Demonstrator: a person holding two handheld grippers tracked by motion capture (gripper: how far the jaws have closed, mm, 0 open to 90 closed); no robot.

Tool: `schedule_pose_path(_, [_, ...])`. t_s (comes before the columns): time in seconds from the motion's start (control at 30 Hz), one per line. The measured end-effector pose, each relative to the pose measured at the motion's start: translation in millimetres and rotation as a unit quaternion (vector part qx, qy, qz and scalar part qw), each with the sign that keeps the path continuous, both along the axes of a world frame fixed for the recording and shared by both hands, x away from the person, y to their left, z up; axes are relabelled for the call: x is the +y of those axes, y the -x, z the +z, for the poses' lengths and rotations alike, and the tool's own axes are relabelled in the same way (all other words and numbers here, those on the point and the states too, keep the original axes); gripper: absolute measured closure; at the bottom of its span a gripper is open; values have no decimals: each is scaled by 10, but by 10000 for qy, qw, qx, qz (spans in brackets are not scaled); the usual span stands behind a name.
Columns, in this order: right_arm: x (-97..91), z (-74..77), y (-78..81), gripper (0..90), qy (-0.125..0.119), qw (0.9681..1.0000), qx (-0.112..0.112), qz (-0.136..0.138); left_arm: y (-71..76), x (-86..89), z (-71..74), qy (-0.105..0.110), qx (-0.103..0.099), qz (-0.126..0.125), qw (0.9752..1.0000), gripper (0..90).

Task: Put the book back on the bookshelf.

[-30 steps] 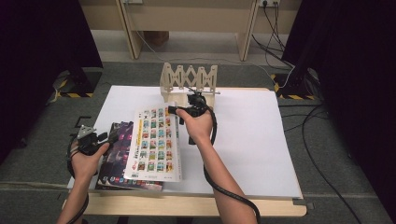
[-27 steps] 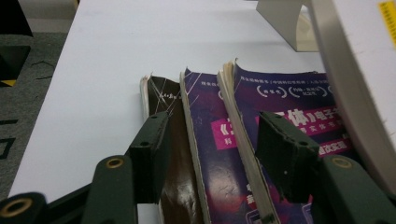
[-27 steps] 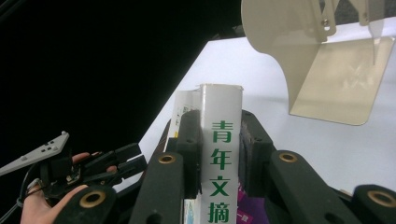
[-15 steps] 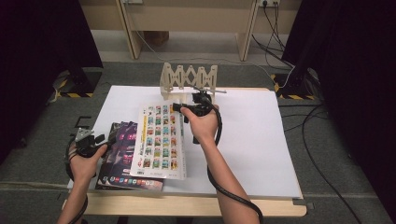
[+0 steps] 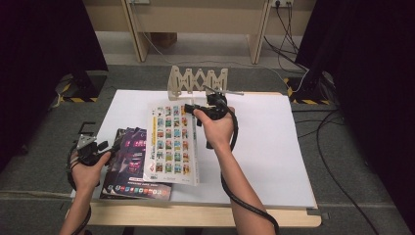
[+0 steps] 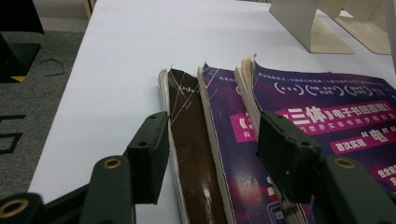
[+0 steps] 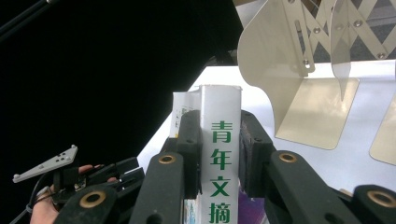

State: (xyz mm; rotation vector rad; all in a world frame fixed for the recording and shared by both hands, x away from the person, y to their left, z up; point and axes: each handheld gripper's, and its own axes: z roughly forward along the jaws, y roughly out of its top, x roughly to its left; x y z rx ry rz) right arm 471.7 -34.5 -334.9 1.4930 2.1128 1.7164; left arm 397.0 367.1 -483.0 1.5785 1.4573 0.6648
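My right gripper [image 5: 192, 108] is shut on the spine of a white magazine [image 5: 171, 144] whose cover is a grid of small pictures. In the right gripper view the pads [image 7: 189, 140] clamp the white spine [image 7: 219, 102], which bears green characters. The magazine tilts up at its far end, and its near end rests over a pile of dark purple magazines [image 5: 129, 166]. My left gripper [image 5: 105, 146] stands open at the pile's left edge. Its jaws straddle the spines of the brown magazine [image 6: 189, 135] and the purple one [image 6: 327, 107] without pressing them.
A beige expanding file rack [image 5: 198, 81] stands at the table's far edge, just beyond the right gripper, and its metal dividers [image 7: 289, 70] are close ahead. The white tabletop [image 5: 264, 142] stretches bare to the right. Cables lie on the grey floor [image 5: 342, 127].
The right hand has lifted the white magazine's spine end and carried it slightly right, toward the rack. The left hand has stayed by the purple pile.
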Motion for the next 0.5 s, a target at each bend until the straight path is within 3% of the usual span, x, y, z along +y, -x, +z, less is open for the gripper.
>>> schedule_pose_path(0.5, [-139,144,26,744,-117,9998,-131,-138,11,-9,-64,-100,-186,146,9997,422])
